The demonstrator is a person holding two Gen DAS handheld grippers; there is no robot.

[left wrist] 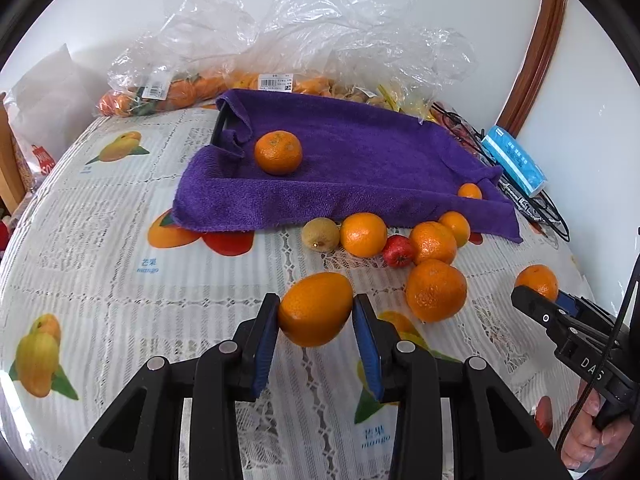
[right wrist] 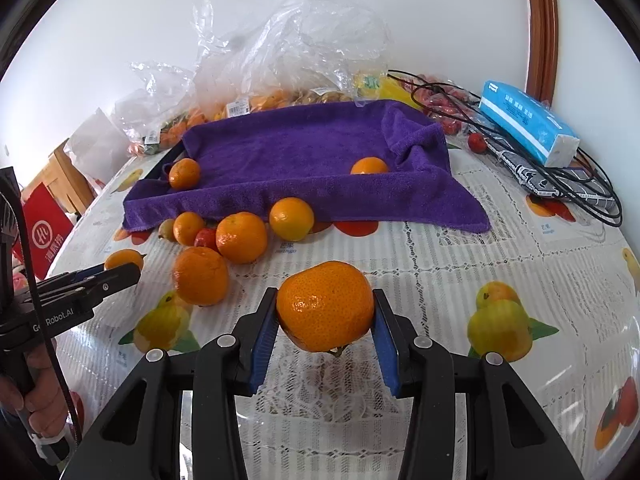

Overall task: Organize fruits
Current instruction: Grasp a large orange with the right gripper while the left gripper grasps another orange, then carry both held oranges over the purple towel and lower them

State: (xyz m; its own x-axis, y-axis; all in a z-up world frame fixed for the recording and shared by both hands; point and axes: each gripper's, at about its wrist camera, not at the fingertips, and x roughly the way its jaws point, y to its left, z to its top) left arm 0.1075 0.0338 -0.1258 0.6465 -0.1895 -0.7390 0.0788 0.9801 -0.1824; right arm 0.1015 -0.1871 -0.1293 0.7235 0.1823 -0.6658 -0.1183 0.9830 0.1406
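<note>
Bagged fruit (left wrist: 188,92) blurred behind plastic; tray (left wrist: 219,126) mostly towel-covered.

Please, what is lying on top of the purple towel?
Two oranges lie on the purple towel: one orange near its left end, another orange partly hidden by a fold. What the towel covers cannot be seen.

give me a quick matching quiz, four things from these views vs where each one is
Things:
1. smooth orange
2. bumpy orange
3. tissue pack
4. kiwi

Places:
a. by the cables at the table's far right
b. between the left gripper's pads
c. on the tablecloth just in front of the purple towel
d. between the right gripper's pads

Pairs: 1-b, 2-d, 3-a, 4-c
</note>
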